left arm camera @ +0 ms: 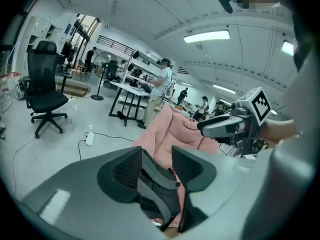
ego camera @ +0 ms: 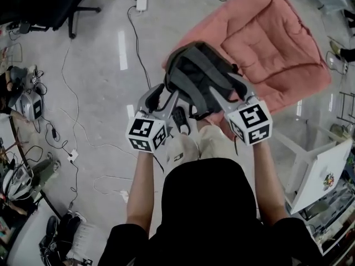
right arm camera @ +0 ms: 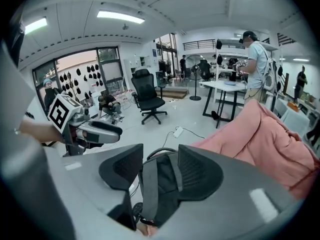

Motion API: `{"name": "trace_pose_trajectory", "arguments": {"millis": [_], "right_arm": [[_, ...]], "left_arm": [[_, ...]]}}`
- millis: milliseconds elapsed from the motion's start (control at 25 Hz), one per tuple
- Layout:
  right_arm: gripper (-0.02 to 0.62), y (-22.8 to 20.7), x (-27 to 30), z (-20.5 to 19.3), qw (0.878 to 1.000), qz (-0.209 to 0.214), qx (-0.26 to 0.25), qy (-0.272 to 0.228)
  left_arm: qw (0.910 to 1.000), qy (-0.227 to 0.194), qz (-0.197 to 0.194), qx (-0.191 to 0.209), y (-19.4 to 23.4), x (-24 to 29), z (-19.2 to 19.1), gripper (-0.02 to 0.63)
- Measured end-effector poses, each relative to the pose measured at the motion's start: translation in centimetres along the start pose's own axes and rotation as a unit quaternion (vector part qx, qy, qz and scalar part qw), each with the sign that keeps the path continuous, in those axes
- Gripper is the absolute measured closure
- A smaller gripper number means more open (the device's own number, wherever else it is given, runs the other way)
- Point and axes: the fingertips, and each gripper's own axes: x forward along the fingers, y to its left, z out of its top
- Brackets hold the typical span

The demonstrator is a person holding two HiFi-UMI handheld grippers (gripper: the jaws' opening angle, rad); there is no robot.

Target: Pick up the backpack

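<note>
Right now your left gripper [ego camera: 166, 96] and right gripper [ego camera: 230, 90] both hover wide-jawed over the dark backpack [ego camera: 194, 73], its grey straps [right arm camera: 149, 189] between them, unpinched; it rests on the pink cushion's [ego camera: 277, 43] near-left edge.

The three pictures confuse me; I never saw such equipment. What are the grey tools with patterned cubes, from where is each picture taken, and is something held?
No robot: a person holds a two-jaw gripper in each hand; the cubes belong to them. One picture looks down from the person's head; the others come from a camera on each gripper. A dark backpack lies by a pink cushion on the floor. The left gripper and right gripper reach toward it with jaws open; nothing is held yet.
</note>
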Motion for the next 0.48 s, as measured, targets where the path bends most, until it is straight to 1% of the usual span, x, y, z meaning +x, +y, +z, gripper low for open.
{"name": "trace_pose_trajectory", "arguments": {"millis": [200,320,480], "right_arm": [[0.394,-3.5,4.6,-1.9,0.999,0.026,-0.006,0.017],[0.394,-4.5,7.0,-3.1,0.999,0.046,-0.012,0.026],[0.394,-5.5,9.8,-4.3,0.997,0.062,-0.021,0.041]], "left_arm": [[0.9997,0.022,0.009,0.004,2.3,4.7,-1.0,0.423],[0.9991,0.036,0.023,0.002,3.8,6.7,-2.3,0.423],[0.9981,0.05,0.033,0.009,5.6,8.9,-3.2,0.423]]}}
